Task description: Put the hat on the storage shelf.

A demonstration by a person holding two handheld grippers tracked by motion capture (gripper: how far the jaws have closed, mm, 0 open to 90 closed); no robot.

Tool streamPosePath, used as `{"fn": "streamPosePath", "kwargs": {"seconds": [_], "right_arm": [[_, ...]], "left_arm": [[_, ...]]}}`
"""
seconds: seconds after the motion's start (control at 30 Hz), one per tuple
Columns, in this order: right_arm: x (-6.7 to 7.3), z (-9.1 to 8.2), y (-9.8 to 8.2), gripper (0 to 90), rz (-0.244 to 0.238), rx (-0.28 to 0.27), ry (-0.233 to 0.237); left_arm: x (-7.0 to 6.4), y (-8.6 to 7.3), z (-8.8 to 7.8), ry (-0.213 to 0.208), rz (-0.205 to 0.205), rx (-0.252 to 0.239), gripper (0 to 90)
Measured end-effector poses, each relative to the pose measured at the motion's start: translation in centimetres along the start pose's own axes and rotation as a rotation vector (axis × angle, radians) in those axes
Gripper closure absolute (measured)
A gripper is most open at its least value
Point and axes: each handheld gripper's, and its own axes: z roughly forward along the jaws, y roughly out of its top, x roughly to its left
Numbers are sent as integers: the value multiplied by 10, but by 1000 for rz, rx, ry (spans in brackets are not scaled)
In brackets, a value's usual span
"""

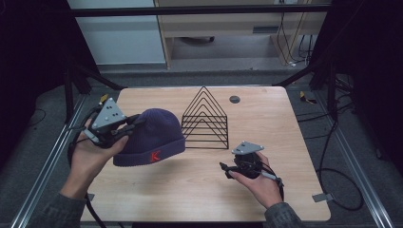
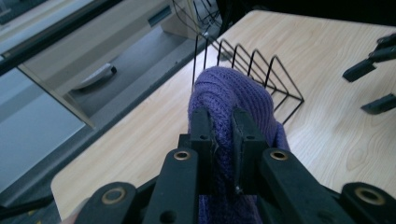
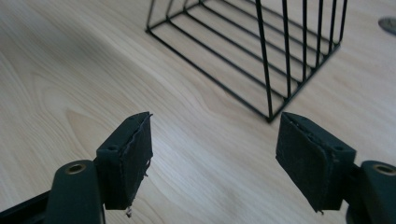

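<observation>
Purple knit beanie point(image 1: 152, 137) hangs pinched in the left gripper point(image 1: 129, 126) above the table point(image 1: 266, 109); right gripper point(image 1: 223, 166) gapes empty beside the wire rack point(image 1: 205, 118).

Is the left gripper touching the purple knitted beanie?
Touching. In the left gripper view, the left gripper has its two black jaws clamped on a fold of the purple knitted beanie; the high view shows the beanie held at its side.
</observation>
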Motion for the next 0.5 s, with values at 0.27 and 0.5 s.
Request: {"fn": "streamPosePath", "kwargs": {"seconds": [0.27,0.5], "right_arm": [[15,-6,41,317,-66,-42,37],[15,-14,70,333,-102,-63,50]], "left_arm": [[16,30,-12,10,15,-43,806],[23,47,-5,-25,23,-42,806]]}}
